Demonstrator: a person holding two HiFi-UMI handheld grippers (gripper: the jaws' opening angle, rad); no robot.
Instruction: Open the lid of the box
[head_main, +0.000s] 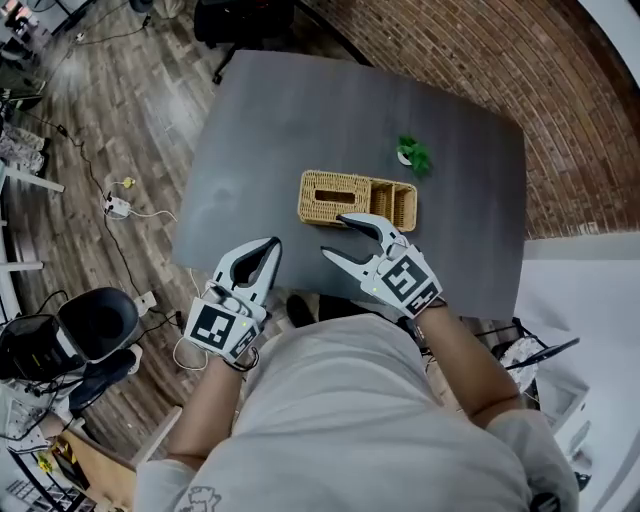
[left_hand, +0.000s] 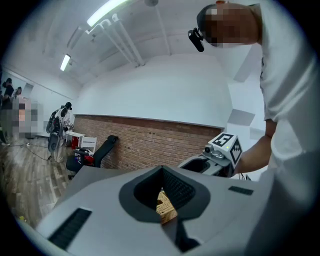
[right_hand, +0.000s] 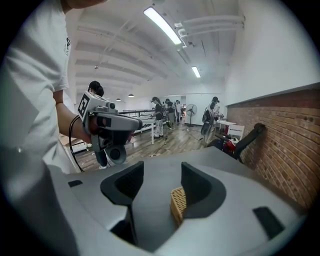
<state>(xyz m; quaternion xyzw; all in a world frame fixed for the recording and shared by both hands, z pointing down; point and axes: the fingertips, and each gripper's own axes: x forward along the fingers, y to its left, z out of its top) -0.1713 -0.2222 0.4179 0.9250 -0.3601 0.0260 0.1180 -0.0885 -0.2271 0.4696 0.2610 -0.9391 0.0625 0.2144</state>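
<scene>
A woven wicker box (head_main: 322, 212) lies near the middle of the grey table (head_main: 300, 110). Its left part carries a lid with a dark slot, and its right part shows open compartments. My right gripper (head_main: 333, 234) stands open just in front of the box, its far jaw at the box's near edge and nothing between the jaws. In the right gripper view a corner of the box (right_hand: 177, 204) shows between those jaws (right_hand: 161, 172). My left gripper (head_main: 270, 246) hovers at the table's near left edge, apart from the box, shut and holding nothing. A sliver of the box (left_hand: 165, 206) shows through its jaws (left_hand: 162, 170).
A small green plant (head_main: 413, 155) sits behind the box on the right. A dark office chair (head_main: 98, 322) and cables (head_main: 118, 205) are on the wooden floor to the left. A brick wall (head_main: 480, 50) runs behind the table. People stand far off in the room (right_hand: 165, 112).
</scene>
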